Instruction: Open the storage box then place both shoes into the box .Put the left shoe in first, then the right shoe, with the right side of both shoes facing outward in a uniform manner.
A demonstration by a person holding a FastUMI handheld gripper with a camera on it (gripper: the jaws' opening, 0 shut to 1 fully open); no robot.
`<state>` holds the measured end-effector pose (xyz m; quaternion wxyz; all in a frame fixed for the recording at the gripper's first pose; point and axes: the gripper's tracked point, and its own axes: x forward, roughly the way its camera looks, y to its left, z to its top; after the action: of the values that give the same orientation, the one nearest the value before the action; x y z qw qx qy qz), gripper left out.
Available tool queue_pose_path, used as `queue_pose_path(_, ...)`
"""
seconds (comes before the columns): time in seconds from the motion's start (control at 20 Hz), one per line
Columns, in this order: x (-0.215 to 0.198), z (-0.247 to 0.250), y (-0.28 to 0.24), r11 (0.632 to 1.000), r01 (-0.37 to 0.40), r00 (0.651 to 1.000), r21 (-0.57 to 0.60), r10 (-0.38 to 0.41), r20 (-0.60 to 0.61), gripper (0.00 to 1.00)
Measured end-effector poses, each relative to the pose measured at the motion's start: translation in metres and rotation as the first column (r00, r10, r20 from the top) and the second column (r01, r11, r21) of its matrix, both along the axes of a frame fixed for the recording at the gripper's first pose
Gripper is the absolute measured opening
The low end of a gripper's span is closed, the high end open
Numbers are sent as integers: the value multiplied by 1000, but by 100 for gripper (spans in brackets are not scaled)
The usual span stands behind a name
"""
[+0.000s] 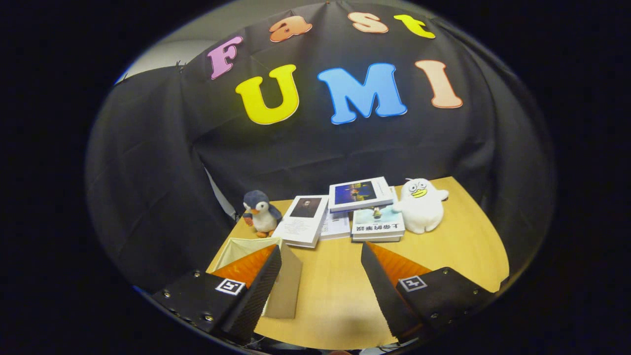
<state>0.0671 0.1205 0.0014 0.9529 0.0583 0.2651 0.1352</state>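
My gripper (320,254) hangs above a wooden table (458,251) with its two fingers spread wide and nothing between them. A beige storage box (286,286) sits on the table under and just beside the left finger (261,281). Its top looks open, showing a pale inner wall (241,246); the left finger hides much of it. The right finger (382,276) stands over bare wood.
Beyond the fingers lie several books (362,207) in loose stacks at the back of the table. A small penguin plush (260,213) stands left of them and a white plush (420,204) to their right. Black cloth walls close the booth behind.
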Motion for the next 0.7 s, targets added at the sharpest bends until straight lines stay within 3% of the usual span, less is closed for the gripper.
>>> queue_pose_path(0.35, -21, 21, -80, 994, 83, 985, -77, -70, 154, 98)
queue_pose_path(0.7, -40, 40, -132, 976, 179, 930, -120, -128, 344, 98)
